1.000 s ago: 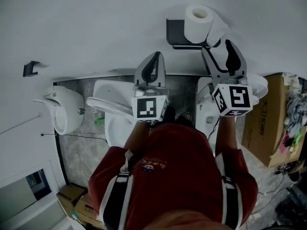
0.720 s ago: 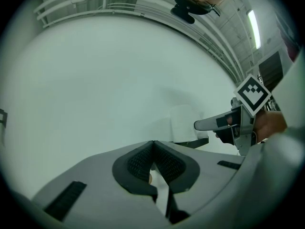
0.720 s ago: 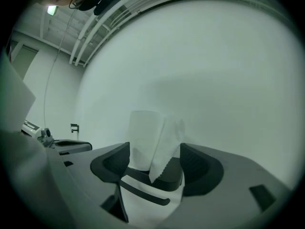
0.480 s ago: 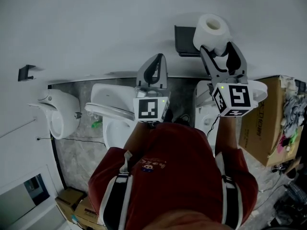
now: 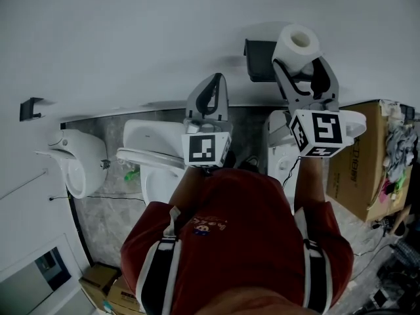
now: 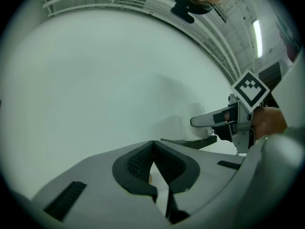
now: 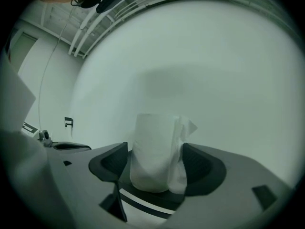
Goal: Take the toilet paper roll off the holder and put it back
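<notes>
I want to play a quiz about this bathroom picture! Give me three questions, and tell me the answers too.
1. True or false: the toilet paper roll is lying on the floor.
2. Which gripper has the roll between its jaws? A) left gripper B) right gripper
3. Fill in: the roll stands upright on the dark ____ fixed to the wall.

Key:
1. False. It stands on the holder.
2. B. Its jaws have just been opening and stand on either side of the roll. The left gripper's jaws are together with nothing in them.
3. holder
</notes>
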Available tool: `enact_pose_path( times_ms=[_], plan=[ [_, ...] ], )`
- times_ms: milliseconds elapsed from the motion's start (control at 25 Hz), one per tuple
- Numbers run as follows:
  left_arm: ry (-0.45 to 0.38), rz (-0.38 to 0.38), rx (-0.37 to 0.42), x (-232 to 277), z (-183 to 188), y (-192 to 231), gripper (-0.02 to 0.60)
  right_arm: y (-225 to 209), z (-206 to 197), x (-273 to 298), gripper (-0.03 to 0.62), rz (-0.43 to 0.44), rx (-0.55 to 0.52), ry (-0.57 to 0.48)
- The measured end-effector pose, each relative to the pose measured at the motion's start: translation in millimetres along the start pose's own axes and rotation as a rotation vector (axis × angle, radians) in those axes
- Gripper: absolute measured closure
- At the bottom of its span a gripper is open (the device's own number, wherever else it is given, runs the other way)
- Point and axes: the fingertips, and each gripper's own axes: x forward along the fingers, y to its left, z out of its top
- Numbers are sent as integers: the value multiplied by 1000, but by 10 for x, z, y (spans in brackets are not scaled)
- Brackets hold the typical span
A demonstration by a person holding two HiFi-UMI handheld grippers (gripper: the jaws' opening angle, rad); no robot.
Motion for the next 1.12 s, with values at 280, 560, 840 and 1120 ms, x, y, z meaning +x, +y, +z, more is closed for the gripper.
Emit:
enact_pose_path(
  times_ms=[280,560,840,1120],
  plan=[
    [15,-9,-19,32,-77,180,568,19,15,93,251,-59,-10,-5],
    [16,-37,-13,97,-71,261,568,23,-6,114,269,-88,-16,-1],
    [17,-56,-7,141,-48,276,568,17,-5,126,272,-97,-17,3],
    [14,-58,-10,143,-15,259,568,13,12,113,275,-103,-16,-8]
  ],
)
